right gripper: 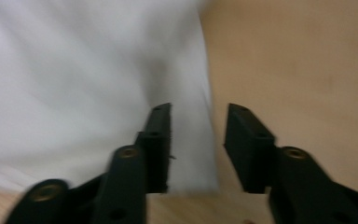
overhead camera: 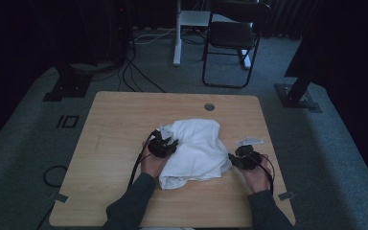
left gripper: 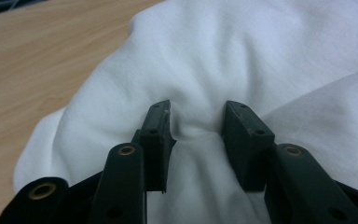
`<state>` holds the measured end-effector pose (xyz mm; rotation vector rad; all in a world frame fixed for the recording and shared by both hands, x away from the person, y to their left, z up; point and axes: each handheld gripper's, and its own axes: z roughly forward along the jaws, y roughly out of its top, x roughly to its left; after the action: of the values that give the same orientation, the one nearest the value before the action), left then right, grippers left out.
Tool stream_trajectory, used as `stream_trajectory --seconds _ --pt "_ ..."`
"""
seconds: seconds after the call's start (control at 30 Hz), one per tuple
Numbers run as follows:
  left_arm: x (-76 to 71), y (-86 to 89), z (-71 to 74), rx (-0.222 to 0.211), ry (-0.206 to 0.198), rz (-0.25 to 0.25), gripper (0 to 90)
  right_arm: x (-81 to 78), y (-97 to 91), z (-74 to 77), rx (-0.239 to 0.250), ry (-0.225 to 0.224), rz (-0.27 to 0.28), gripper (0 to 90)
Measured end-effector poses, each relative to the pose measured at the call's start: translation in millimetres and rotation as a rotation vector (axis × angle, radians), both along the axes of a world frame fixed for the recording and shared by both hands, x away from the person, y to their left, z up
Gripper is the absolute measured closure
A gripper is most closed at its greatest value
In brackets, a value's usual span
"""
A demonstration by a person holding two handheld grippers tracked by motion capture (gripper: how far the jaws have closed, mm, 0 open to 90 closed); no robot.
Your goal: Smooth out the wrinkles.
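Wooden table (overhead camera: 115,143) bears crumpled white cloth (overhead camera: 196,148).

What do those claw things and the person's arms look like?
Each gripper, left and right, is black with two flat, blocky jaws and brass-ringed holes. A black cable trails from the left one. A grey plate tops the right. The sleeves are dark grey.

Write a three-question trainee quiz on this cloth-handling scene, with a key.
1. True or false: the crumpled white cloth lies on the light wooden table.
2. Which gripper has a bunched fold of cloth between its jaws: left gripper or right gripper?
3. What dark piece of furniture stands on the floor beyond the table?

Key: 1 true. 2 left gripper; the right gripper's jaws straddle the cloth's edge, apart. 3 a black folding chair.
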<state>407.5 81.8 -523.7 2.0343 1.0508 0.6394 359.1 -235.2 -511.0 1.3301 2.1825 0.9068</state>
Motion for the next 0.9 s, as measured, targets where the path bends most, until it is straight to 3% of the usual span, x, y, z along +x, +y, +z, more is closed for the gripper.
stream_trajectory --seconds 0.07,0.1,0.13,0.23,0.3,0.37,0.47,0.6,0.67,0.8,0.87,0.9 --pt "5.2 -1.7 1.4 0.024 -0.008 0.005 62.3 -2.9 5.0 10.9 0.129 -0.075 0.071 49.9" --pt "8.4 -2.4 1.9 0.04 -0.015 0.012 62.3 -1.7 9.4 12.0 0.182 -0.079 0.109 49.9" --pt "12.0 -2.4 2.6 0.054 -0.018 0.016 62.1 1.0 16.9 9.4 0.188 -0.058 0.129 49.4" --pt "21.1 -0.3 4.2 0.078 -0.02 0.026 60.9 13.9 49.2 -17.9 0.117 0.032 0.169 49.7" --pt "26.9 6.7 10.6 0.057 -0.015 0.055 59.4 21.9 66.9 -36.4 0.113 0.076 0.17 50.8" --pt "20.9 12.8 17.6 0.035 -0.032 0.06 59.0 24.5 76.1 -43.4 0.126 0.079 0.171 51.1" --pt "8.8 20.8 25.1 0.002 -0.057 0.052 57.2 24.7 81.5 -42.2 0.118 0.083 0.178 51.6" --pt "-22.6 42.2 35.4 -0.055 -0.11 0.047 56.4 23.0 92.5 -42.4 0.125 0.089 0.174 51.9" --pt "-32.0 53.2 36.8 -0.082 -0.101 0.06 55.5 25.7 104.2 -41.5 0.116 0.092 0.176 50.9" --pt "-41.6 67.2 32.7 -0.1 -0.084 0.07 54.0 33.0 107.4 -40.6 0.119 0.086 0.16 46.7" --pt "-44.7 74.7 30.4 -0.114 -0.074 0.073 53.5 31.7 99.5 -32.5 0.164 0.073 0.175 33.3" --pt "-45.9 78.6 29.6 -0.129 -0.065 0.077 53.5 31.7 99.5 -32.5 0.164 0.073 0.175 33.3"
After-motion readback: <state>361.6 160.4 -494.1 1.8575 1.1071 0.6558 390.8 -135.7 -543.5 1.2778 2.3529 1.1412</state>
